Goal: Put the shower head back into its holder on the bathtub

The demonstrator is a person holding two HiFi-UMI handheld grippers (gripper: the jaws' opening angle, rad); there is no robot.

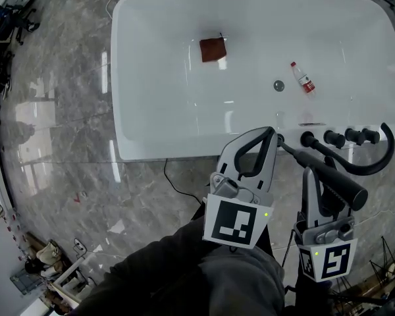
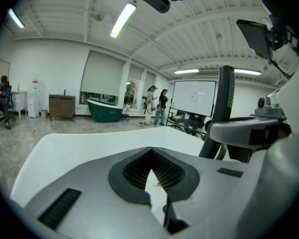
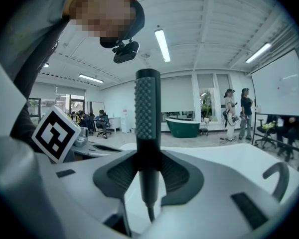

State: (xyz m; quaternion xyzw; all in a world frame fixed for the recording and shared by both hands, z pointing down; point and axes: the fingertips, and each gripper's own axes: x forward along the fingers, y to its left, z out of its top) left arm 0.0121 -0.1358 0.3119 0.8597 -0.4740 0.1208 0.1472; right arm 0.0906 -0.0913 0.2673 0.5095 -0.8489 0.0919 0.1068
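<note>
Right tool clamps shower head beside bathtub rim.

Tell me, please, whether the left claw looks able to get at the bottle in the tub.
Probably yes: the left claw is shut and empty above the tub's near rim, and nothing lies between it and the bottle on the tub floor.

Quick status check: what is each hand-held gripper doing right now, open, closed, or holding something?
Left hand-held gripper: closed, nothing between its jaws.
Right hand-held gripper: closed on the handle of the shower head.
</note>
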